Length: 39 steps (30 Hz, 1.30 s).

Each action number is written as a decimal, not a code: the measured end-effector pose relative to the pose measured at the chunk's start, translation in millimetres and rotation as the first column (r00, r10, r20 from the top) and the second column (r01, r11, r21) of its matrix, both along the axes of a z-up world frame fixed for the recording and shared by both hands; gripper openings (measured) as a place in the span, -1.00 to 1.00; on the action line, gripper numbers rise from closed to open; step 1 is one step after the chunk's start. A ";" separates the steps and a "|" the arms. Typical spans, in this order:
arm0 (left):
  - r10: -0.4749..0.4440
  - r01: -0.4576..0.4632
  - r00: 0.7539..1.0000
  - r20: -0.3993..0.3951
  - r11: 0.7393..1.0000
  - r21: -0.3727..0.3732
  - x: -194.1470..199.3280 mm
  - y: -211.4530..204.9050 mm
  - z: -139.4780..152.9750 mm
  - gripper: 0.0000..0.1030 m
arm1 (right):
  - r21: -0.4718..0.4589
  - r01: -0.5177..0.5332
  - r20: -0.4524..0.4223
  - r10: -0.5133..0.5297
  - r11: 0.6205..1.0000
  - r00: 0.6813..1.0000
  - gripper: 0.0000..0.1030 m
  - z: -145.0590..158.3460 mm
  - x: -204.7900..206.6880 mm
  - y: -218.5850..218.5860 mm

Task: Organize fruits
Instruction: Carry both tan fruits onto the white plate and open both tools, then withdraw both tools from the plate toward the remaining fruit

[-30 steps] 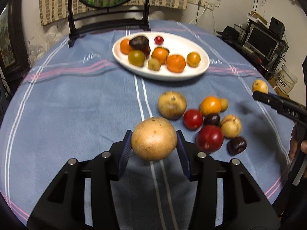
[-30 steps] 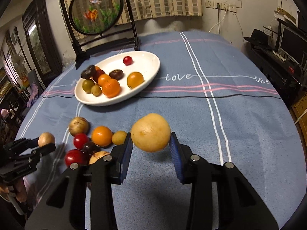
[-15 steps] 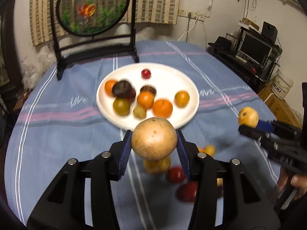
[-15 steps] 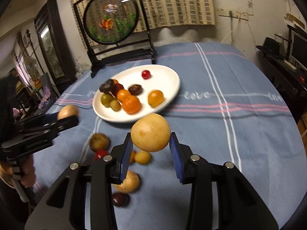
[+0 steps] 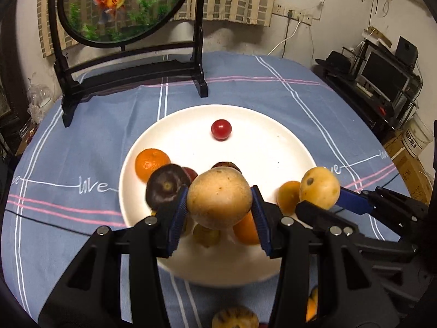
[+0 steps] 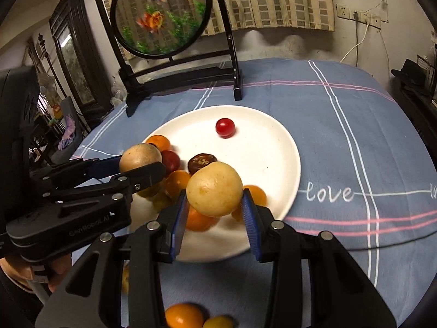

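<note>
My left gripper (image 5: 220, 207) is shut on a tan-brown round fruit (image 5: 220, 198) and holds it over the near part of the white plate (image 5: 262, 147). My right gripper (image 6: 214, 205) is shut on a yellow round fruit (image 6: 214, 192), also over the plate's (image 6: 270, 147) near edge. Each gripper shows in the other's view: the right one (image 5: 319, 194) at the right, the left one (image 6: 140, 164) at the left. The plate holds oranges (image 5: 151, 162), dark plums (image 5: 166, 184) and a small red fruit (image 5: 221, 129). Fruits under the grippers are partly hidden.
A blue striped tablecloth (image 6: 355, 125) covers the table. A round fish screen on a black stand (image 5: 131, 63) is behind the plate. Loose fruits (image 6: 184, 315) lie on the cloth at the near edge. A desk with monitors (image 5: 382, 79) stands to the right.
Both grippers have moved forward from the loose fruits to over the near part of the plate, each still holding its fruit. They are now closer together.
</note>
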<state>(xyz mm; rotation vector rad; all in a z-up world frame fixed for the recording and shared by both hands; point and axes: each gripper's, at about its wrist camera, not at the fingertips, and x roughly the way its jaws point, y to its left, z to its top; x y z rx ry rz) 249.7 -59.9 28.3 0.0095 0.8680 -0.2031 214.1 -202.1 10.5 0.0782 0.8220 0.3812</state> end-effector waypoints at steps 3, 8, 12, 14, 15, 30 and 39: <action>0.008 -0.008 1.000 -0.012 1.000 0.006 10.0 -0.9 -5.8 -0.10 | -0.016 0.008 -0.004 -0.008 1.000 1.000 -0.23 -4.2 9.6 -0.2; 0.020 -0.021 1.000 0.017 0.999 0.038 17.5 -4.8 -3.5 -0.11 | -0.039 0.033 -0.004 -0.033 0.999 0.999 -0.23 -6.7 22.1 -1.9; 0.026 -0.027 0.999 0.026 0.999 0.021 24.2 -4.3 -3.8 -0.11 | -0.035 0.048 -0.003 -0.049 0.998 0.999 -0.23 -6.9 28.4 -3.7; 0.025 -0.026 0.999 0.040 0.999 0.022 28.2 -5.0 -4.1 -0.11 | -0.023 0.056 -0.008 -0.056 0.998 0.998 -0.22 -8.1 31.2 -4.9; 0.023 -0.024 0.999 0.046 1.000 0.019 30.5 -5.2 -4.5 -0.09 | -0.007 0.063 -0.017 -0.063 0.998 0.998 -0.22 -10.2 34.0 -6.8; -0.033 0.042 0.995 0.099 0.994 -0.100 15.2 -10.3 12.7 0.68 | 0.085 0.101 -0.026 -0.099 0.991 0.995 0.26 -4.8 17.5 -24.5; -0.010 0.005 0.989 0.145 0.999 0.036 -42.0 -7.5 23.4 0.70 | -0.019 0.146 0.018 -0.145 0.989 0.989 0.32 0.8 -32.9 -35.2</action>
